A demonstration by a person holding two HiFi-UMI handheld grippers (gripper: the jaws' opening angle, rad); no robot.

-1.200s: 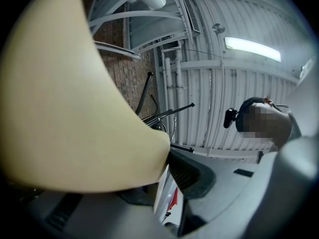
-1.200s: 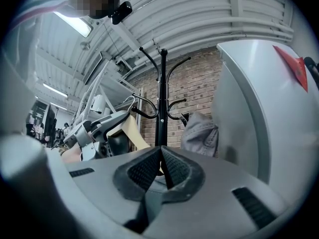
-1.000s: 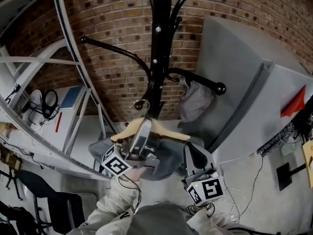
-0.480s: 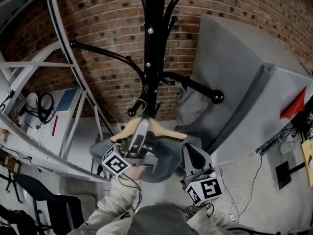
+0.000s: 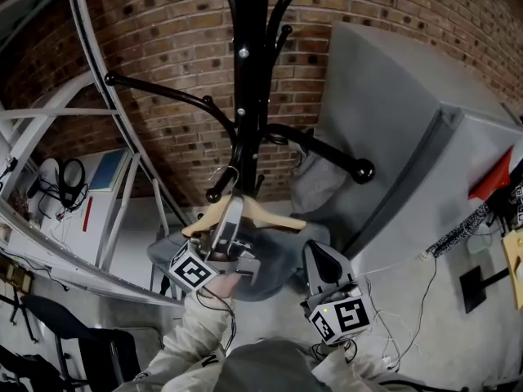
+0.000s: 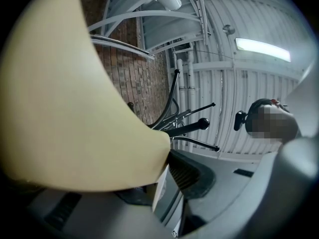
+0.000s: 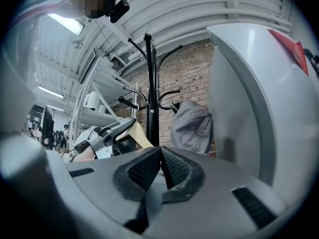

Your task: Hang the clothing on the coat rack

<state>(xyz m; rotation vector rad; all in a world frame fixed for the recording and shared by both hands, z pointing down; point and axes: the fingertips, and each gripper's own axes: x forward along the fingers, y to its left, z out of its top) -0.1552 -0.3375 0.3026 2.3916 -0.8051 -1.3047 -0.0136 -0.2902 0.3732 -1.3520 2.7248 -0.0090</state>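
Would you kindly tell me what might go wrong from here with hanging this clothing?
The left gripper alone holds the wooden hanger, while the right gripper is shut and empty, so the grey clothing draped on it could tilt it or slide off. The metal hook sits beside a knobbed arm of the coat rack and may bump it instead of catching.

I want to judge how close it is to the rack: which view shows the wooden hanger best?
The head view: the wooden hanger shows nearly whole there, raised close to the coat rack. The left gripper view shows only a close, blurred cream surface of it; the right gripper view shows a small sliver.
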